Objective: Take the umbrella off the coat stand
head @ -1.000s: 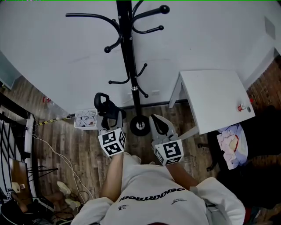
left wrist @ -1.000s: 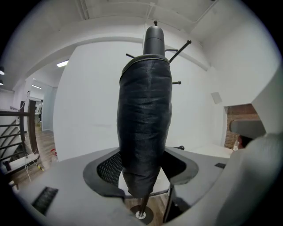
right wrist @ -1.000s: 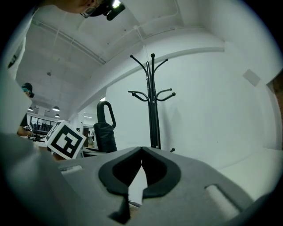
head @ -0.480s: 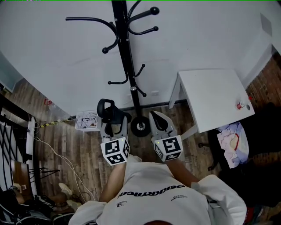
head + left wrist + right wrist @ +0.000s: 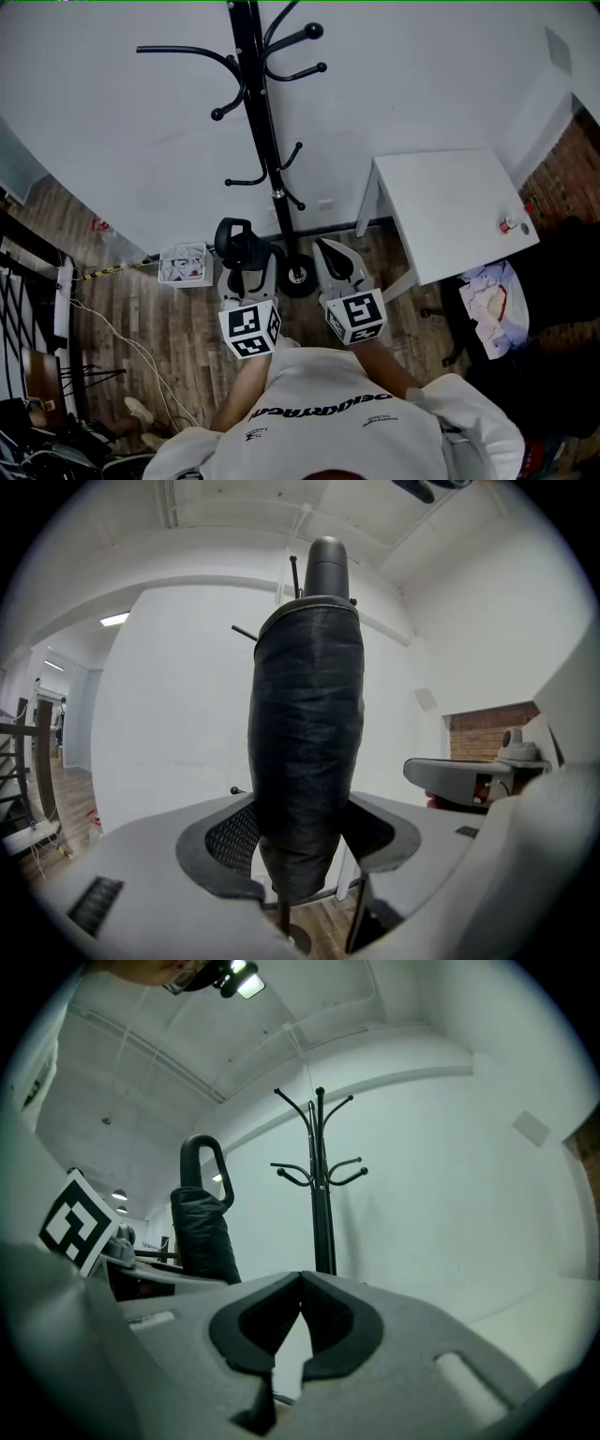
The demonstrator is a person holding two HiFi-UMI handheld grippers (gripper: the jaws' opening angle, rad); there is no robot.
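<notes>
A black folded umbrella (image 5: 240, 247) stands upright in my left gripper (image 5: 247, 269), loop handle on top. It is off the black coat stand (image 5: 259, 122) and just left of the stand's round base (image 5: 298, 276). In the left gripper view the umbrella's wrapped body (image 5: 307, 752) fills the gap and both pads of the left gripper (image 5: 305, 855) press on it. My right gripper (image 5: 336, 264) hovers beside the base, shut and empty. In the right gripper view the right gripper (image 5: 299, 1290) has its tips touching, with the umbrella (image 5: 202, 1232) to the left and the coat stand (image 5: 322, 1194) ahead.
A white table (image 5: 450, 211) stands against the wall to the right. A small white bin (image 5: 183, 263) sits on the wooden floor left of the stand. Cables (image 5: 112, 323) trail across the floor at left. A chair with cloth (image 5: 492, 305) is at right.
My left gripper, with the umbrella in it, has drawn back from the stand toward the person. The right gripper has hardly moved. The head view has shifted slightly.
</notes>
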